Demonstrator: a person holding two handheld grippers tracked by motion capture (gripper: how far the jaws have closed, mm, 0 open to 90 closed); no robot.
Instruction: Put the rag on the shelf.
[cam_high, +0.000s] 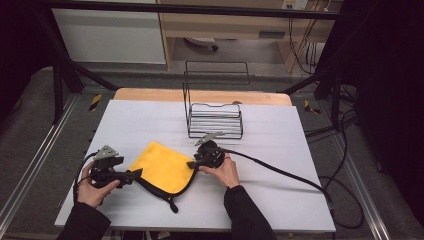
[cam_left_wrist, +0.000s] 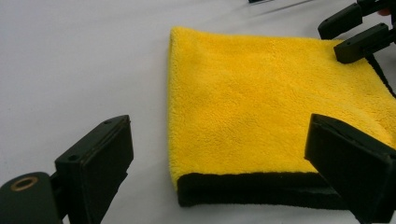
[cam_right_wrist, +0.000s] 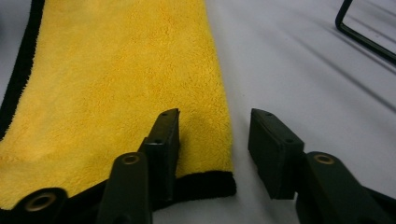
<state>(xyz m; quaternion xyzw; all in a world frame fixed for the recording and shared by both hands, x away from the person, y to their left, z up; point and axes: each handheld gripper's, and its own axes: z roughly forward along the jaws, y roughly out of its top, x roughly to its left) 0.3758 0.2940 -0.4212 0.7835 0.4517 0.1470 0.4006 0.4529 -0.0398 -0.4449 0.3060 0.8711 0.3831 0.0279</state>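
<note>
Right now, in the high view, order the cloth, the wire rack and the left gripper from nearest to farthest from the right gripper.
1. Cloth: yellow, flat on the table, its corner at the right gripper.
2. Wire rack: just behind it, toward the table's far edge.
3. Left gripper: across the cloth, at its opposite corner.

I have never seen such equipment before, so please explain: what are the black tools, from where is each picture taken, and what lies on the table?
A person sits at a white table and holds a hand-operated gripper in each hand; there is no robot arm. The high view looks down from above. It shows the left gripper and the right gripper at opposite corners of a folded yellow cloth with a black edge. Behind it stands a black wire rack. The other two pictures come from cameras riding on the grippers, looking along their black fingers. Both grippers are open. The right one has its fingers astride the cloth's corner; nothing is held yet.
</note>
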